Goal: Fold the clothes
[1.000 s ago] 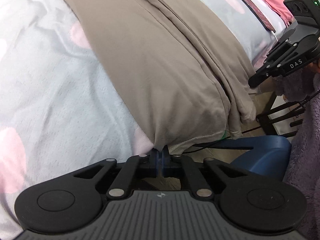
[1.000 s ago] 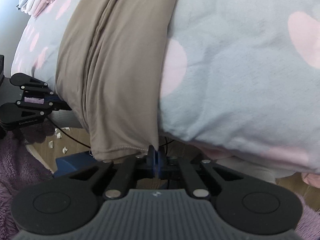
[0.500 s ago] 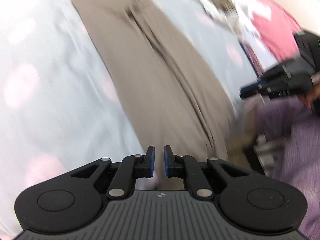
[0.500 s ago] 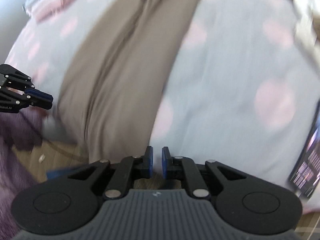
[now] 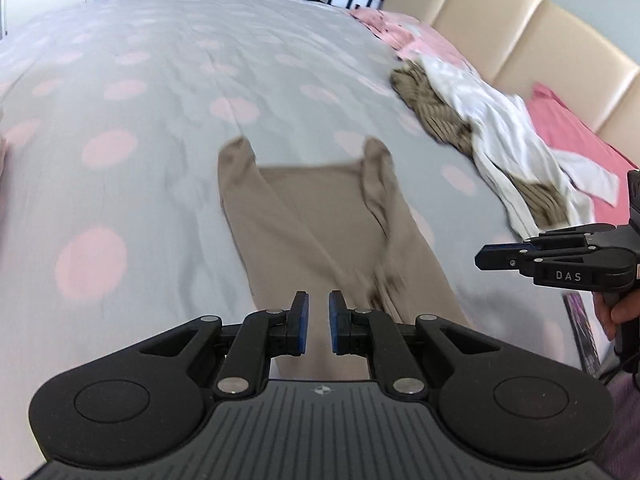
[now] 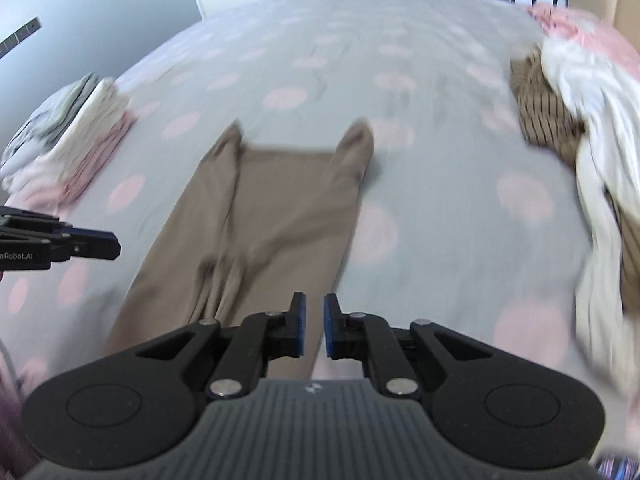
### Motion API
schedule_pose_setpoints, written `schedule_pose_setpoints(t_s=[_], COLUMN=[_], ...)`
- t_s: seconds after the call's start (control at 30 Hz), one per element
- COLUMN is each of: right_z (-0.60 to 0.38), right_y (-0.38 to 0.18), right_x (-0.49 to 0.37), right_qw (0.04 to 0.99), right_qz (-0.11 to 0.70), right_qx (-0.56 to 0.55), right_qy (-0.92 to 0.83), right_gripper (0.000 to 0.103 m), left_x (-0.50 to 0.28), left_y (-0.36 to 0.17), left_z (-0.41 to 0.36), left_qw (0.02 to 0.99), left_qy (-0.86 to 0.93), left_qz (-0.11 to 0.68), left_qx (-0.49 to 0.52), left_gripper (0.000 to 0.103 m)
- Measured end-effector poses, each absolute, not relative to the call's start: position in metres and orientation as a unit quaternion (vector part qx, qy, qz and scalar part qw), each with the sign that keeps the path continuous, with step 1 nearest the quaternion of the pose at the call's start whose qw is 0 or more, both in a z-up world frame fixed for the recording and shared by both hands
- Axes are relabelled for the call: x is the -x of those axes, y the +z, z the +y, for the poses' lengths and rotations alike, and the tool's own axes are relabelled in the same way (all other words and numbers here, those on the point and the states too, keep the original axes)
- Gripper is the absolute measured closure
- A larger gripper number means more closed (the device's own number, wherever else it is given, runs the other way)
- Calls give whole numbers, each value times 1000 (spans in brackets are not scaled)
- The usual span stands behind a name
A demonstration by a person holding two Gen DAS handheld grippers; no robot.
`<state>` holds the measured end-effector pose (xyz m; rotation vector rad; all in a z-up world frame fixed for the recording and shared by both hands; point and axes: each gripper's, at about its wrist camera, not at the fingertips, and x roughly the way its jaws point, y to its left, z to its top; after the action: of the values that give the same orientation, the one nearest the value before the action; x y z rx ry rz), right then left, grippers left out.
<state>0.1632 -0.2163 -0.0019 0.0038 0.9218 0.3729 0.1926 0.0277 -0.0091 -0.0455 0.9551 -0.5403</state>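
Nearest, the left claw (image 5: 314, 322) and right claw (image 6: 311, 326) both hover with pads slightly spread and nothing pinched, poised above the near end of the taupe top (image 5: 320, 232). The top lies lengthwise and flat on the bed (image 5: 160, 80), long sides apparently turned inward and two straps pointing away — judged as a lengthwise fold done, with the crosswise fold not yet made. Farther off, a folded stack (image 6: 68, 140) sits at the left edge and an unfolded heap (image 6: 576, 120) waits near the headboard — so the task appears part done, with several garments left.
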Motion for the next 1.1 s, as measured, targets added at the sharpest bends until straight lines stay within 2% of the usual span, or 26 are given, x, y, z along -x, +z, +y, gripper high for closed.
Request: schedule_pose_setpoints(t_s=[0.2,0.27,0.3,0.33,0.37,0.4,0.43,0.5,0.6,0.97,1.03,1.07,1.1], right_z=[-213,-210,-210,-209,-208,-205,-202,-198,-194,-203,-203,-203,-203], right_y=[-16,-18,-18,-19,-20,-22,-25,-34,-48,-62,-57,-54,-50], right_x=[-232,-253,-262,-271,-281,-291,-300,-314,-329,-350,-350,-350,-348], right_qw=[889,892,894,895,896,894,892,887,882,882,879,878,878], right_qz=[425,424,423,422,422,426,434,448,462,462,468,469,468], right_qx=[-27,-28,-29,-32,-35,-32,-23,-11,3,-42,-49,-50,-48], right_qy=[167,156,149,142,138,131,119,110,97,82,79,80,84], right_gripper=[91,70,52,52,52,58,75,97,98,97,96,94,82], left_x=[-253,-272,-280,-287,-293,-299,-305,-316,-330,-345,-342,-339,-336], left_y=[-35,-45,-48,-51,-53,-55,-57,-64,-76,-86,-79,-74,-69], left_z=[18,18,17,17,15,14,12,11,13,18,14,12,11], left_qw=[857,856,857,859,862,864,867,869,873,881,884,886,888], left_qy=[-245,-243,-241,-237,-232,-227,-222,-212,-188,-187,-182,-184,-186], left_qz=[454,454,453,451,449,447,444,444,447,428,425,420,414], left_qx=[28,39,44,47,47,46,44,37,44,77,72,71,70], left_gripper=[95,95,95,95,91,84,83,83,90,95,92,85,75])
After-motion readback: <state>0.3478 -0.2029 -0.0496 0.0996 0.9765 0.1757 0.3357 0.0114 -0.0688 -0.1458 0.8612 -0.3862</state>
